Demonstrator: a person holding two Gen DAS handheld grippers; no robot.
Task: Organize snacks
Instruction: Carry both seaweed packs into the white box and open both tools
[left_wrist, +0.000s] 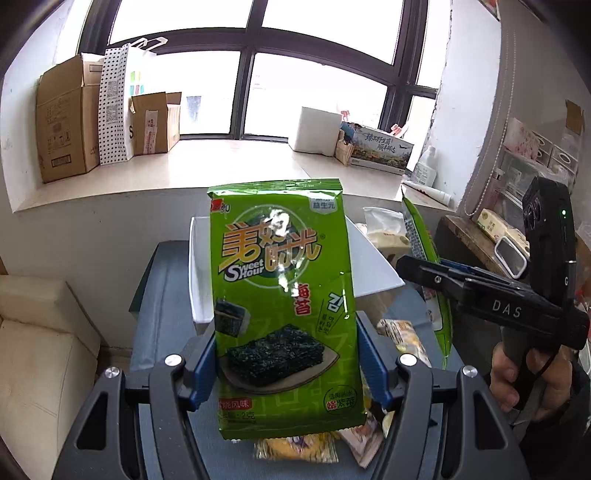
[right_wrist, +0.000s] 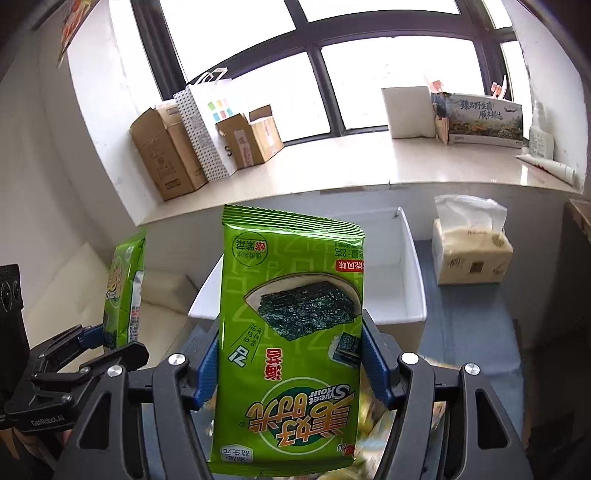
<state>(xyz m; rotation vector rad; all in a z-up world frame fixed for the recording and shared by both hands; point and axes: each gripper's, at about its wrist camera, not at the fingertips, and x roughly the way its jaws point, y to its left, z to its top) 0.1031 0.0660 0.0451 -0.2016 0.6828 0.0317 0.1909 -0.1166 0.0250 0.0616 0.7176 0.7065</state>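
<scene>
1. Left gripper (left_wrist: 286, 363) is pinching a seaweed pack (left_wrist: 282, 295) upright, lifted above loose snacks (left_wrist: 295, 448) on the table.
2. Right gripper (right_wrist: 290, 363) is clamping a second pack (right_wrist: 291, 332), print upside down.
3. White bin (right_wrist: 413, 273) is sitting just behind; contents probably nil, partly hidden.
4. Tissue box (right_wrist: 471, 256) is standing beside the bin.
5. Cartons (left_wrist: 66, 118) are lining the sill.

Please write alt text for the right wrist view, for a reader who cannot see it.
The right gripper pinches a green seaweed snack packet, printed upside down, above a white bin. At left, the left gripper holds a second green packet.
</scene>
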